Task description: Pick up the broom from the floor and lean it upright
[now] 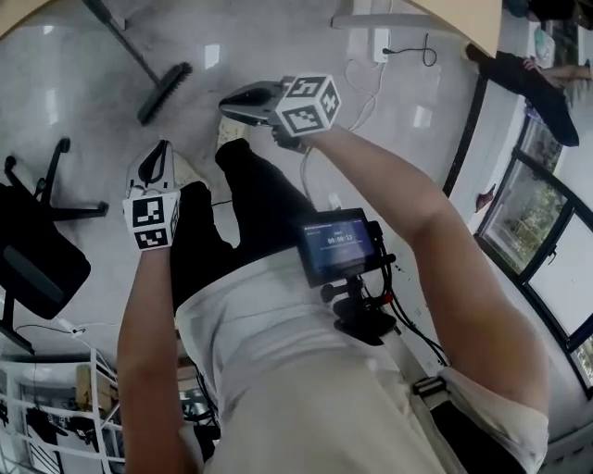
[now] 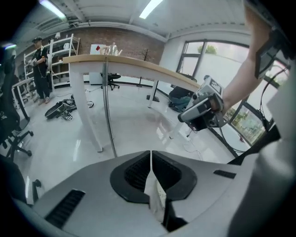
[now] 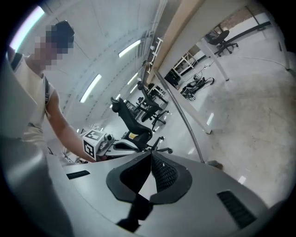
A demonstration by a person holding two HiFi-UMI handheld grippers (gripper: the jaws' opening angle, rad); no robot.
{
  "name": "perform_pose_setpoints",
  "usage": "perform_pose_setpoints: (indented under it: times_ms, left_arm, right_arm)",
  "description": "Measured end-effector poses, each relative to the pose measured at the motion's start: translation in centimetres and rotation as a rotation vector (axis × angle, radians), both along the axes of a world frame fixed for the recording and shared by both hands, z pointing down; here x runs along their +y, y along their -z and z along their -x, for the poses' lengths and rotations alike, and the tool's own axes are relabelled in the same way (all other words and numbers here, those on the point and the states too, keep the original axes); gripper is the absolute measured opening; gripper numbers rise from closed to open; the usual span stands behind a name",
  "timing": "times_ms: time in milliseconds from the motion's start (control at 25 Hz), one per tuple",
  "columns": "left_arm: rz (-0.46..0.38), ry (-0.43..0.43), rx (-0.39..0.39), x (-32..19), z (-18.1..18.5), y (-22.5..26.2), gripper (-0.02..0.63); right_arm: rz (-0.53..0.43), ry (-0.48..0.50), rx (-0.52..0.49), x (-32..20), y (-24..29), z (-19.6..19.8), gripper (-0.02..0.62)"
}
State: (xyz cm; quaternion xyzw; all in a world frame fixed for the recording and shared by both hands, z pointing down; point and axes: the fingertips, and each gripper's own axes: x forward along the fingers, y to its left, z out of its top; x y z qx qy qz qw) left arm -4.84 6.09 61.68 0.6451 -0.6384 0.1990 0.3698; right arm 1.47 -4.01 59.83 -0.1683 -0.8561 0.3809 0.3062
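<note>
— Where is the broom seen?
— The broom [image 1: 165, 93] is seen with its head on the floor [image 1: 278, 51] and its handle leaned against the edge of the worktop [image 1: 14, 11].
— And the grippers?
— The left gripper [image 1: 163, 146] and the right gripper [image 1: 225, 102] are held well apart from the broom. Both are closed, with nothing held between the jaws.

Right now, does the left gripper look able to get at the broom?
Probably yes. Only bare floor lies between the left gripper and the broom, with nothing in the way. But its jaws are shut and it hangs short of the broom.
</note>
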Motion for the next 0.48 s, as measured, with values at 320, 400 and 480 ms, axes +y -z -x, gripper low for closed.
perform_pose_setpoints:
  times_ms: [320,400,480]
  left_arm:
    - [-0.073,0.061,0.105,3.0,0.4,4.8,0.014]
    - [-0.116,0.072,0.077,4.9,1.8,7.8,0.014]
    - [-0.16,0.072,0.049,7.3,3.0,11.3,0.014]
  right_arm:
    - [-0.029,-0.096,-0.068,0.1,4.3,-3.6,0.015]
    - [-0.078,-0.111,-0.095,1.4,7.1,-3.0,0.015]
    - [-0.134,-0.118,-0.12,3.4,10.4,-2.1,0.015]
